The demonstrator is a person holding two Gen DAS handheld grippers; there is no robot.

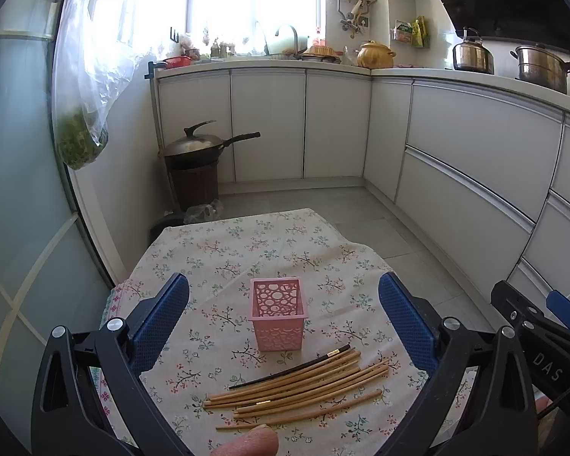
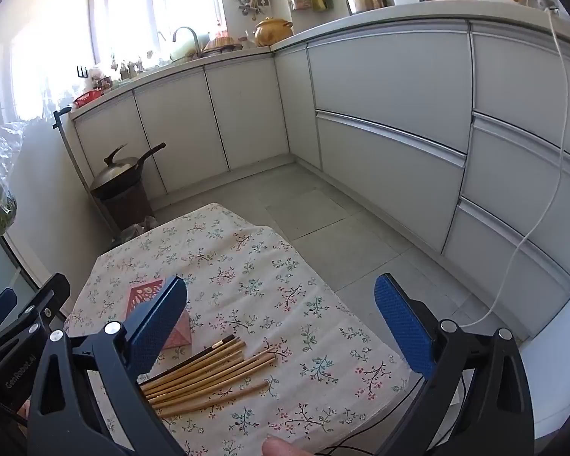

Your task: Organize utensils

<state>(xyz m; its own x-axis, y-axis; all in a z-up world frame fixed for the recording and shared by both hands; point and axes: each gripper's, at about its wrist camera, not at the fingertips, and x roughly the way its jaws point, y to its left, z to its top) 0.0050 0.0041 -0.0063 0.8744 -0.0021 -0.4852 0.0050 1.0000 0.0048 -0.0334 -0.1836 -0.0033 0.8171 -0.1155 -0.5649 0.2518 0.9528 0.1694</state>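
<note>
My left gripper [image 1: 284, 313] hangs above the near part of the table's flowered cloth [image 1: 224, 250], its blue pads spread as wide as they go with nothing between them. Using the pink holder [image 1: 278, 313] as my landmark: it stands upright on the cloth, an openwork basket with circular holes, framed between my left pads but untouched by either. Just nearer to me than the holder lies the bundle of chopsticks [image 1: 300, 387], flat on the cloth and roughly side by side, their tips angled up toward the right. One dark chopstick [image 1: 296, 366] lies closest to the holder; the rest are pale bamboo. A fingertip [image 1: 252, 442] shows at the bottom edge, nearer me than the chopsticks.

To the right of the holder, my right gripper [image 2: 281, 317] hovers over the cloth, pads likewise fully apart and empty. In its view the holder [image 2: 140, 296] is partly hidden behind its left pad, and the chopsticks [image 2: 212, 374] lie low between the pads, touching neither.
</note>
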